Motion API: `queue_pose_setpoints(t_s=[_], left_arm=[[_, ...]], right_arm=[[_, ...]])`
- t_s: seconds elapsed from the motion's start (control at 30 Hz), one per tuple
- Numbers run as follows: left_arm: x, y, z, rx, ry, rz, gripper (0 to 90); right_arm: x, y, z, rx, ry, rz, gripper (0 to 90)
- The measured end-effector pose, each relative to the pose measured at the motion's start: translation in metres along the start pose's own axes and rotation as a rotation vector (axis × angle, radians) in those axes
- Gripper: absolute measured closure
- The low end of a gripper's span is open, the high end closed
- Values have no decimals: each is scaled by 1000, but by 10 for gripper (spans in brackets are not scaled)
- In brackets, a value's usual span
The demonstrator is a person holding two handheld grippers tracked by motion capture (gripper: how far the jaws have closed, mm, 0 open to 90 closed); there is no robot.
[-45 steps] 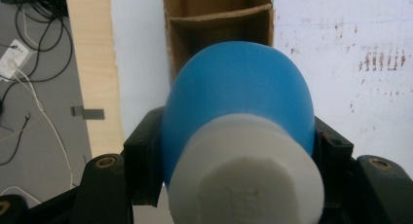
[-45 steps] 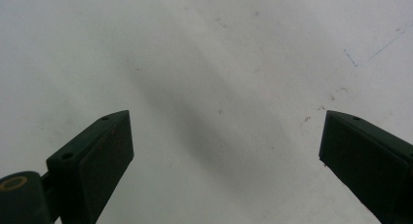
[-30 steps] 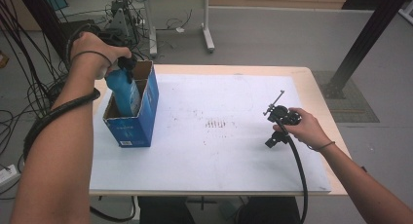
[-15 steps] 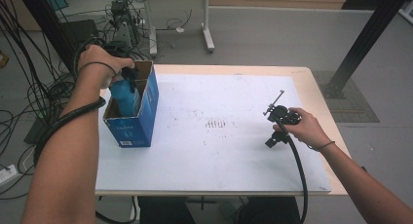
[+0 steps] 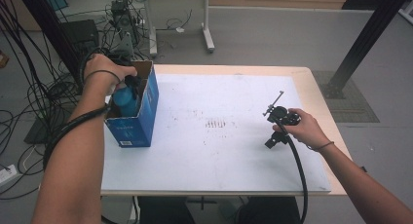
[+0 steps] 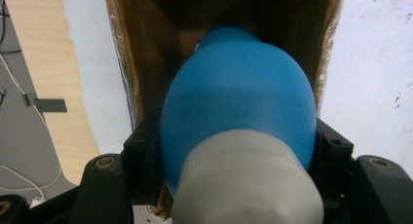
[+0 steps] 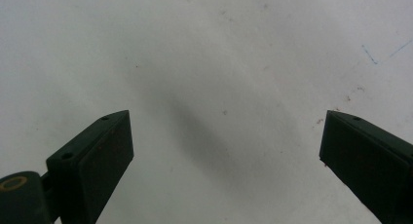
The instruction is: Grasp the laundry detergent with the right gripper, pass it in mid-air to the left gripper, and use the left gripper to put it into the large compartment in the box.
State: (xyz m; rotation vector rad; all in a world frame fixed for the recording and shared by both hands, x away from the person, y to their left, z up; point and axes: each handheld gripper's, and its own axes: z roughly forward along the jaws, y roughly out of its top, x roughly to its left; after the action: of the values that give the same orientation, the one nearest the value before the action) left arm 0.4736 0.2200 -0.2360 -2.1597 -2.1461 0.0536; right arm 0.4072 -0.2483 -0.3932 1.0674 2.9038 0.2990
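A blue bottle (image 5: 125, 101) with a pale grey cap (image 6: 246, 180) hangs inside an open blue cardboard box (image 5: 138, 121) at the table's left. My left gripper (image 5: 131, 83) is shut on the bottle, its black jaws pressing both sides of the blue body (image 6: 238, 107) in the left gripper view, above the box's brown inside (image 6: 146, 44). My right gripper (image 5: 273, 135) rests over the white table mat at the right, held by a hand. Its jaws stand wide open in the right gripper view (image 7: 226, 151), with bare white surface between them.
A white mat (image 5: 219, 151) covers the wooden table (image 5: 311, 87). A black cable (image 5: 297, 170) trails from the right gripper toward the front edge. Cables and a desk leg (image 5: 207, 29) lie on the floor behind; a black post (image 5: 360, 39) stands at the right.
My left gripper has sunk with the blue bottle deeper into the box. The right gripper has stayed where it was.
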Motion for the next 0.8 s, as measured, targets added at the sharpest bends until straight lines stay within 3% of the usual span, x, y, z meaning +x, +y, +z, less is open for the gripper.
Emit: queue_pose_setpoints(t_s=[0.8], left_arm=[[3, 3, 34, 48, -5, -8, 374]], right_arm=[[-3, -6, 3, 0, 3, 11, 54]])
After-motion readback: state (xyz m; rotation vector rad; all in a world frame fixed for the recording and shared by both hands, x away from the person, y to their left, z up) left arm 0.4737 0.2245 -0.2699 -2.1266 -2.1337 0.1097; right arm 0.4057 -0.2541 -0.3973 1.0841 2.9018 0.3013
